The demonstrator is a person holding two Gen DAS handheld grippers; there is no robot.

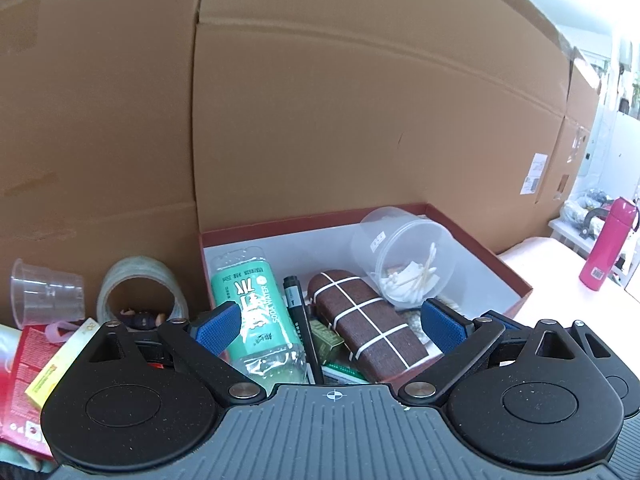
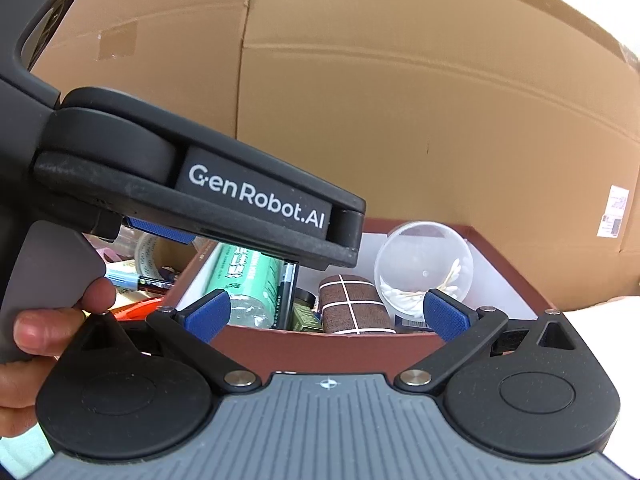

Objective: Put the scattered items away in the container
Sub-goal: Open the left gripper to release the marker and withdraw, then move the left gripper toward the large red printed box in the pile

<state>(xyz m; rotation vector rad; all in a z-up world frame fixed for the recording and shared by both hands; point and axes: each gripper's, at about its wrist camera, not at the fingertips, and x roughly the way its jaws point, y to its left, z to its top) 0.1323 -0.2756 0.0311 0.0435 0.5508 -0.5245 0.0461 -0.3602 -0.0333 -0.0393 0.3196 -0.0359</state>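
Observation:
A red box [image 1: 516, 280] with a white inside stands against a cardboard wall. In it lie a green soda water bottle [image 1: 250, 300], a black marker [image 1: 300, 320], a brown case with white grid lines [image 1: 364, 320] and a clear jar of cotton swabs [image 1: 404, 256]. My left gripper [image 1: 330, 326] hovers open over the near part of the box, its pads touching nothing. My right gripper [image 2: 326, 314] is open too, just in front of the box's near wall [image 2: 320, 346]. The bottle [image 2: 244, 276], case [image 2: 352, 308] and jar [image 2: 424, 268] show beyond it.
Left of the box lie a tape roll [image 1: 140, 296], a clear plastic cup [image 1: 46, 292], a red packet [image 1: 24, 368] and a yellow box [image 1: 52, 376]. A pink flask [image 1: 606, 242] stands far right. The left gripper's black body [image 2: 256, 196] and a hand [image 2: 40, 328] fill the right view's left side.

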